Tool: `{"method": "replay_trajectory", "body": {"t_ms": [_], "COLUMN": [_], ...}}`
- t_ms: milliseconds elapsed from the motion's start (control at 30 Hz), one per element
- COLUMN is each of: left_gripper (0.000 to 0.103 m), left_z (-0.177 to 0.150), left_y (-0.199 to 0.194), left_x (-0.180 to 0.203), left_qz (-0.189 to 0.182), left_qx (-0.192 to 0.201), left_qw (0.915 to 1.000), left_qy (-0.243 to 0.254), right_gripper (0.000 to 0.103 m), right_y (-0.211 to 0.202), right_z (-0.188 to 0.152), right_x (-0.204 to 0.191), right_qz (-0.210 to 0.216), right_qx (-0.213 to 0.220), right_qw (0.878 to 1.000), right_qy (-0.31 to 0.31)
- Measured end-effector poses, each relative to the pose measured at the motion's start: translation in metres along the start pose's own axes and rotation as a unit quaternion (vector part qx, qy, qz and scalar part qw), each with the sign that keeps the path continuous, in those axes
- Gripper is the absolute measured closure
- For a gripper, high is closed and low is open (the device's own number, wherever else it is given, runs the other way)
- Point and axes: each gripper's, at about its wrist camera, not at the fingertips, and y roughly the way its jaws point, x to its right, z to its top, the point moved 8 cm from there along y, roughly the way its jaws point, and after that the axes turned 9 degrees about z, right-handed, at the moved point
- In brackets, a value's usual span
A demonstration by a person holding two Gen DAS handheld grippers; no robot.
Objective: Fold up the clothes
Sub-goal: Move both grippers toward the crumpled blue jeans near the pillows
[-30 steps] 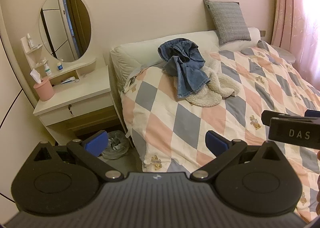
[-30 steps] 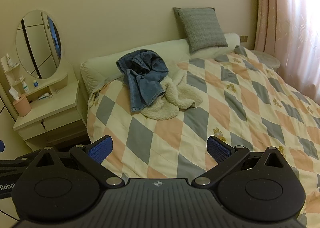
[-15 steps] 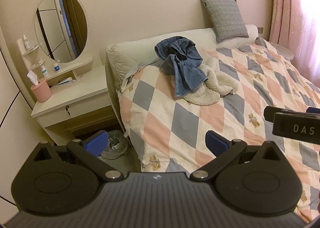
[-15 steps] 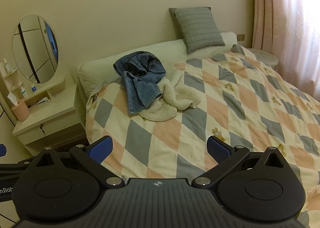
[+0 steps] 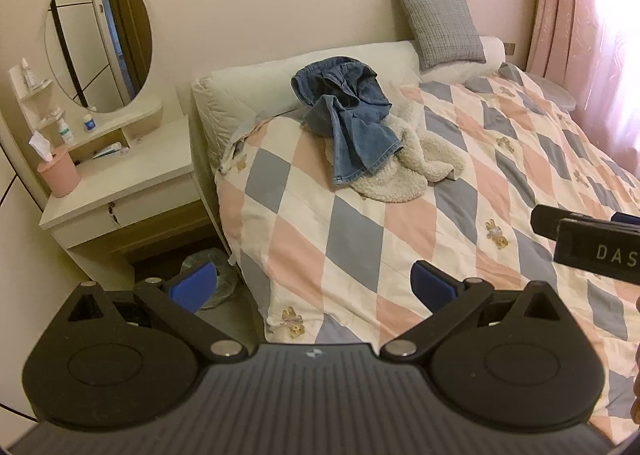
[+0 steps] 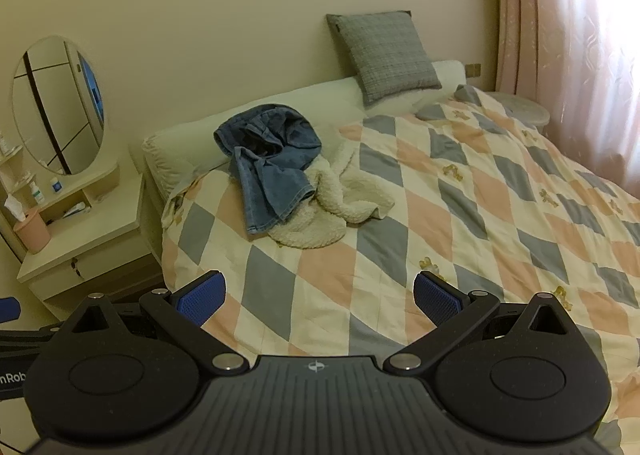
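My left gripper (image 5: 314,287) and right gripper (image 6: 319,297) look identical: black ribbed bodies, round side housings, silver pivot screws, blue textured pads (image 6: 436,301), white lettering along one side.

A home bedroom: a bed (image 5: 400,223) under a checked quilt (image 6: 480,223), 1 grey cushion (image 5: 438,23) against the wall, pink curtains (image 6: 568,35), and a vanity (image 5: 116,183) with an oval mirror (image 5: 98,37) and what look like toiletry bottles (image 5: 64,131).
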Motion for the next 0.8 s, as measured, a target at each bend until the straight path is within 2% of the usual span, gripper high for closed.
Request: {"method": "replay_trajectory", "body": {"t_ms": [200, 367, 500, 700, 800], "left_gripper": [0.001, 0.001, 0.001, 0.001, 0.001], "left_z": [0.020, 0.040, 0.064, 0.096, 0.116], "left_y": [0.030, 0.071, 0.120, 0.207, 0.249], "left_x": [0.000, 0.004, 0.007, 0.000, -0.009], "left_qz": [-0.014, -0.037, -0.057, -0.088, -0.082], "left_qx": [-0.005, -0.005, -0.009, -0.045, -0.056], "left_qw": [0.9998, 0.9989, 0.9974, 0.9938, 0.9935], "left_qy": [0.009, 0.029, 0.044, 0.049, 0.055], "right_gripper": [0.000, 0.000, 0.000, 0.000, 0.001], "right_y": [0.023, 0.057, 0.098, 0.172, 0.215], "right_z": [0.013, 0.025, 0.037, 0.058, 0.075], "right_x": [0.004, 0.010, 0.012, 0.014, 0.014], "right_qz": [-0.007, -0.019, -0.031, -0.053, -0.056], "right_qx": [-0.001, -0.005, -0.013, -0.032, -0.038], "right_qw": [1.000, 1.000, 0.999, 0.998, 0.998], "right_qy": [0.006, 0.013, 0.023, 0.028, 0.011]}}
